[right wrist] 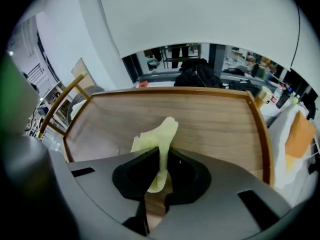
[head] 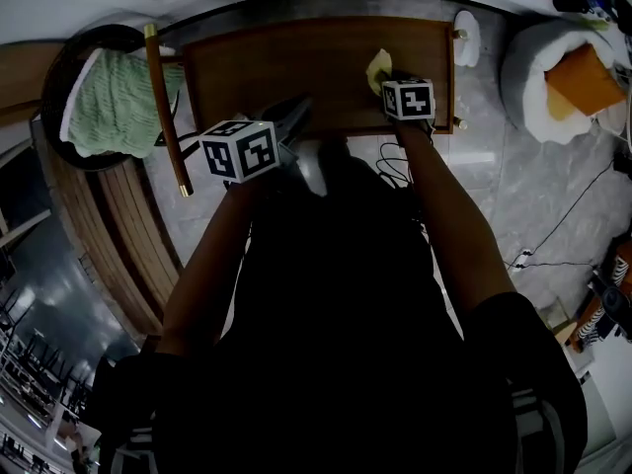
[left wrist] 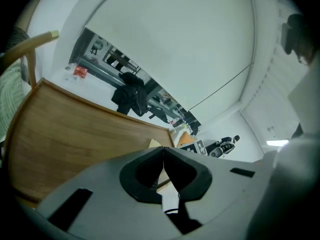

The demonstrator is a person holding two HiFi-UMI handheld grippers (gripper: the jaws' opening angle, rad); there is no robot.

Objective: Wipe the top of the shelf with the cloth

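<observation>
Wooden shelf top [right wrist: 215, 114] spreads beneath us; our right gripper [right wrist: 163, 165] pinches the yellow cloth [right wrist: 163, 131], our left gripper [left wrist: 163, 158] pressed together, empty.

- We see a green knitted throw [head: 118, 107] draped in a round dark chair [head: 51, 85] at the left;
- at the right, a white fluffy seat [head: 538, 97] holds an orange cushion [head: 585, 82];
- below it, a thin black cable [head: 573, 210] trails across the grey marble floor [head: 494, 166].
</observation>
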